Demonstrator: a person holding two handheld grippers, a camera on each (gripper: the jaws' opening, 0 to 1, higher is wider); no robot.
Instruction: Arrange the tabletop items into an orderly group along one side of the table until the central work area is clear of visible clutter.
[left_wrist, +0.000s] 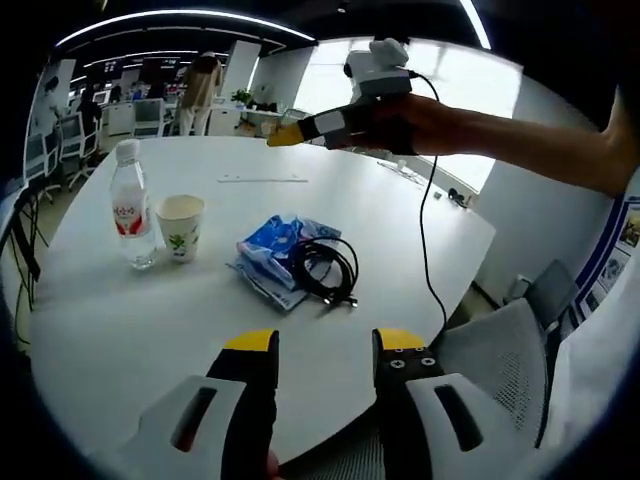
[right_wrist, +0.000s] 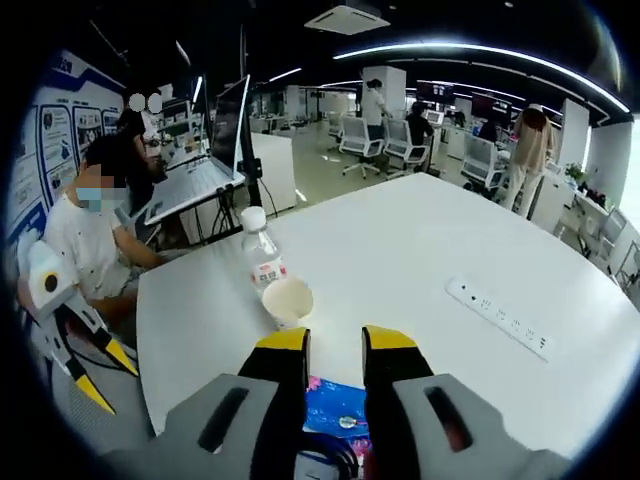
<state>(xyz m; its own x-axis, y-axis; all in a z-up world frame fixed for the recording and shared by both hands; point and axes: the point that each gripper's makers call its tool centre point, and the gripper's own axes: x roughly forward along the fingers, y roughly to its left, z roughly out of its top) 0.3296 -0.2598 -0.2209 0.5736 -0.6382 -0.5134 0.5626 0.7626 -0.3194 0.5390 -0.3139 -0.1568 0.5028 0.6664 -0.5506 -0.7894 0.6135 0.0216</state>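
two containers, capped bottle (left_wrist: 131, 205) beside paper cup (left_wrist: 181, 226), stand upright.

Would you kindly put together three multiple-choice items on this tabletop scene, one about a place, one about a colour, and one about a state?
1. Where does the paper cup stand?
A. Right beside the water bottle
B. On top of the blue packet
C. On the power strip

2. What colour is the coiled cable lying on the blue packet?
A. White
B. Black
C. Red

3. What state is the left gripper in?
A. Shut on the cup
B. Shut on the cable
C. Open, holding nothing

Answers:
1. A, the left gripper view shows the cup next to the bottle on the white table.
2. B, the loops are black against the blue wrapper.
3. C, its yellow-tipped jaws stand apart with bare table between them.
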